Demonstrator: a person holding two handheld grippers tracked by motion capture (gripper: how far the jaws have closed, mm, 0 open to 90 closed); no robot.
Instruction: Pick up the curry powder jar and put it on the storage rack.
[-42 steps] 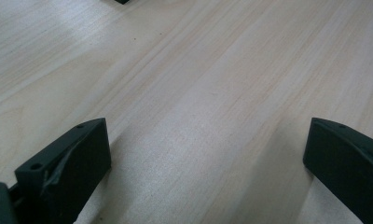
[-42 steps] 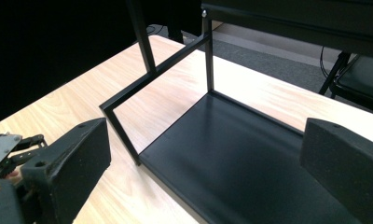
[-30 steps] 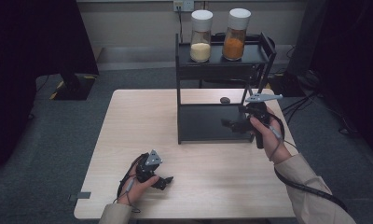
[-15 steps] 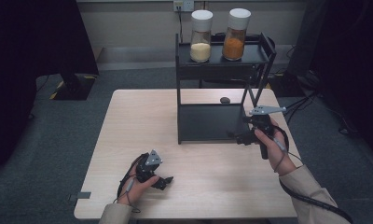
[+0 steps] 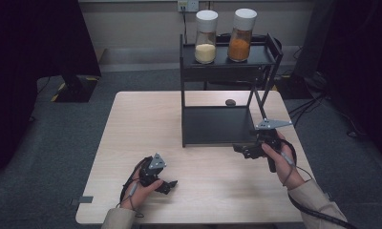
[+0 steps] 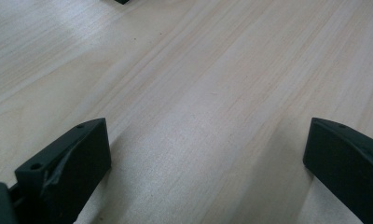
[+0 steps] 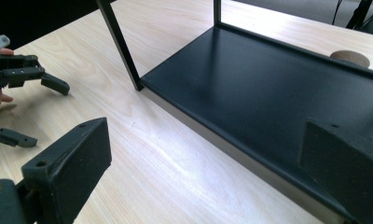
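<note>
High view: black rack (image 5: 217, 125) standing at far right of worktop (image 5: 146, 124), two jars (image 5: 206, 37) sitting on its top shelf. My right gripper (image 5: 244, 150) hovering at lower shelf's front edge, jaws wide, holding nothing. My left gripper (image 5: 166, 185) resting near front edge, jaws wide, empty. Risk, I am judging: right gripper bumping rack leg, shaking jars, tipping one off.
</note>
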